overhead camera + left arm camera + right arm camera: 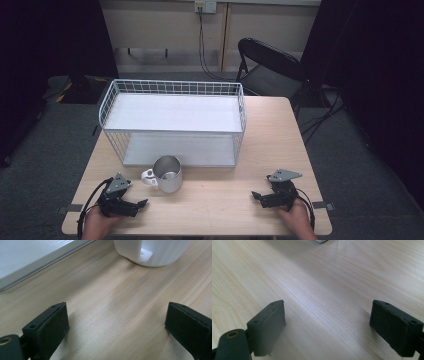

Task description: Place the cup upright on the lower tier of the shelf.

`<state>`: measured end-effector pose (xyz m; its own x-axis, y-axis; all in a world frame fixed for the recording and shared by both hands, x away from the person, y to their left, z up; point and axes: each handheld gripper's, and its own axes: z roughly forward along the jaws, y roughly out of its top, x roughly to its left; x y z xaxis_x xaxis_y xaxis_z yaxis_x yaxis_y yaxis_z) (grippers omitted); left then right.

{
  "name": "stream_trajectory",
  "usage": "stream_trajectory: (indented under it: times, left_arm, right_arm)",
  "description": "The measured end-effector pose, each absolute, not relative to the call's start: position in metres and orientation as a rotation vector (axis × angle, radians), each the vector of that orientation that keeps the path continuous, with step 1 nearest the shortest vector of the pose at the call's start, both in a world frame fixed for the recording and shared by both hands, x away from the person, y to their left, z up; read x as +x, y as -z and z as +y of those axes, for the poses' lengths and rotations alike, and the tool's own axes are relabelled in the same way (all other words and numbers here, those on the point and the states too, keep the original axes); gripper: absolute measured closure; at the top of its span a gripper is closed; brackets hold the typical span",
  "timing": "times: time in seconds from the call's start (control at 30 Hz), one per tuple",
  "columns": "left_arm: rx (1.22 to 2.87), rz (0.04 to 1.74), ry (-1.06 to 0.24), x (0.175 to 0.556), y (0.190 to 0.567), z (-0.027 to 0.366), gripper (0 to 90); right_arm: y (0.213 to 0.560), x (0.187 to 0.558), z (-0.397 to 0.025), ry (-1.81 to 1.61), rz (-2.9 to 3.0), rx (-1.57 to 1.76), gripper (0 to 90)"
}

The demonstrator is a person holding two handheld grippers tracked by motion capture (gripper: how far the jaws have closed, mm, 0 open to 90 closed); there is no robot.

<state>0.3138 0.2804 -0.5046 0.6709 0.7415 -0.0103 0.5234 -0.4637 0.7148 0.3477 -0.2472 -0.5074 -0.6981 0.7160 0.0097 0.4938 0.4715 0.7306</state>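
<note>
A white mug (166,173) with its handle to the left stands upright on the wooden table (225,200), just in front of a white wire rack (172,120). My left gripper (142,204) rests near the table's front left, open, jaws pointing right toward the mug, with nothing between them. The mug's base (152,252) sits at the top of the left gripper view, beyond the wide-apart jaws of that gripper (117,322). My right gripper (256,196) lies at the front right, open and empty, jaws pointing left. Bare wood lies between the jaws of that gripper (328,325).
The two-level wire rack takes up the back half of the table; its lower shelf edge (37,265) is close to the left gripper. A black folding chair (270,65) stands behind the table's far right corner. Cables run along the floor.
</note>
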Motion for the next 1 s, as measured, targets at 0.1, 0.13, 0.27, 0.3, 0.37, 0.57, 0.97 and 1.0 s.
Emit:
stream_trajectory:
  times: [0.1, 0.13, 0.27, 0.3, 0.37, 0.57, 0.97, 1.0]
  left_arm:
    - [2.174, 0.971, -0.395, 0.314, 0.505, 0.28, 4.0]
    - [2.177, 0.974, -0.393, 0.314, 0.504, 0.28, 4.0]
    - [2.185, 1.007, -0.396, 0.314, 0.502, 0.279, 5.5]
    - [2.185, 1.009, -0.402, 0.314, 0.501, 0.279, 7.2]
    - [2.177, 1.011, -0.405, 0.314, 0.5, 0.281, 13.5]
    - [2.198, 0.996, -0.41, 0.314, 0.498, 0.282, 19.5]
    - [2.178, 0.954, -0.397, 0.313, 0.485, 0.281, 23.1]
    - [2.178, 0.949, -0.399, 0.314, 0.483, 0.281, 23.2]
  right_arm:
    - [0.507, 0.348, -0.247, -1.059, 2.425, 1.03, 12.1]
    - [0.507, 0.348, -0.247, -1.059, 2.425, 1.03, 12.1]
    - [0.507, 0.348, -0.247, -1.059, 2.425, 1.03, 12.1]
    - [0.507, 0.348, -0.247, -1.059, 2.425, 1.03, 12.1]
    - [0.507, 0.348, -0.247, -1.059, 2.425, 1.029, 12.1]
    - [0.507, 0.348, -0.247, -1.059, 2.425, 1.03, 12.1]
    - [0.507, 0.348, -0.247, -1.059, 2.425, 1.03, 12.1]
    - [0.507, 0.348, -0.247, -1.059, 2.425, 1.03, 12.1]
